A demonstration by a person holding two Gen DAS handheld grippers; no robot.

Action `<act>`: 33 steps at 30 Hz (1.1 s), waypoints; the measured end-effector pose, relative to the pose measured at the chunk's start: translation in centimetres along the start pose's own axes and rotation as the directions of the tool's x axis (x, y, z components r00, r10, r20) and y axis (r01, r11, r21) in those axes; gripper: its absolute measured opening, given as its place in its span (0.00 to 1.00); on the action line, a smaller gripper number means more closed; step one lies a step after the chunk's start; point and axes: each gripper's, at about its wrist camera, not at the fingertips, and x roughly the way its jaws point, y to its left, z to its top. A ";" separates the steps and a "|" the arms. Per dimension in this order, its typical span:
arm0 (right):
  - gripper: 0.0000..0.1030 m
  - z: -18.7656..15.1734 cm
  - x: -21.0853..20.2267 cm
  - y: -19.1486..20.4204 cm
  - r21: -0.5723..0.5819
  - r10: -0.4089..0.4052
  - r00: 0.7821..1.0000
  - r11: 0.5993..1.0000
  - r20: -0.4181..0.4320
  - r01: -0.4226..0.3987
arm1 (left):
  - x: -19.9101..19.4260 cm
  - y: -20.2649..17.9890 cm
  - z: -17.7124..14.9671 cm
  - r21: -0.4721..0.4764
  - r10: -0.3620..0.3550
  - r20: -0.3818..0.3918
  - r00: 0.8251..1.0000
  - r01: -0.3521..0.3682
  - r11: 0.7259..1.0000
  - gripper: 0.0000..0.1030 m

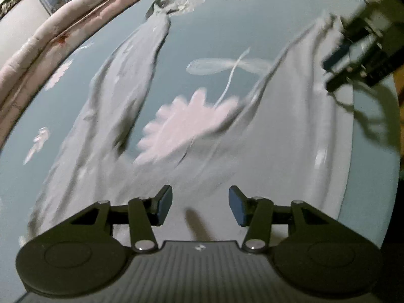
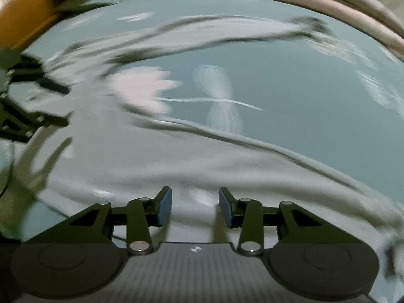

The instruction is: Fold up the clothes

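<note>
grey trousers (image 1: 298, 131) lie spread on a blue-grey bedsheet (image 1: 209, 38) with pink and white flower print. in the left wrist view the waist end is nearest the camera at 6 o'clock and the two legs fan out, one running to 11 o'clock, the other to 1 o'clock, with a big pink flower (image 1: 186, 128) showing on the sheet between them. left gripper (image 1: 200, 205) hangs over the waist part, jaws apart, nothing between the pads, cloth only below them: released. right gripper (image 1: 353, 58) shows at 2 o'clock in this view, just beside the end of the right-hand leg, blurred, cannot tell if it touches.

right wrist view, heavy motion blur: right gripper (image 2: 195, 207) over grey cloth, jaws apart with a clear gap, nothing pinched: released. trousers fill the lower half, legs sweeping toward 1 and 3 o'clock. left gripper sits at 9 o'clock. a rolled pinkish quilt (image 1: 38, 48) borders the sheet at 10 o'clock in the left view.
</note>
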 end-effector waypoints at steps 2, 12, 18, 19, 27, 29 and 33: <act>0.45 -1.4 -1.4 -3.1 0.095 -0.078 0.997 0.992 0.008 0.077 | 0.9 -1.3 2.1 -0.056 -0.028 -0.003 1.000 0.028 0.998 0.49; 0.46 -9.8 -9.5 -20.7 0.626 -0.400 0.915 0.727 0.050 0.283 | 3.7 -5.0 8.0 -0.147 -0.126 -0.026 0.992 0.121 0.982 0.55; 0.46 -10.3 -7.0 -27.8 0.653 -0.445 0.894 0.691 0.049 0.308 | 4.1 -6.6 8.8 -0.113 -0.109 -0.075 0.991 0.100 0.989 0.55; 0.46 -9.9 -6.4 -28.4 0.637 -0.440 0.896 0.706 0.052 0.309 | 4.1 -6.8 9.0 -0.113 -0.103 -0.082 0.991 0.094 0.989 0.55; 0.08 -7.4 -3.9 -27.5 0.469 -0.362 0.929 0.836 0.078 0.286 | 4.9 -7.3 9.4 -0.147 -0.083 -0.129 0.988 0.064 0.987 0.56; 0.07 -6.8 -3.8 -27.1 0.435 -0.377 0.923 0.845 0.070 0.312 | 5.1 -7.4 9.6 -0.149 -0.082 -0.135 0.987 0.062 0.987 0.56; 0.07 -5.2 -4.5 -28.7 0.444 -0.413 0.903 0.836 0.120 0.324 | 4.9 -7.6 10.2 -0.135 -0.075 -0.126 0.989 0.058 0.989 0.56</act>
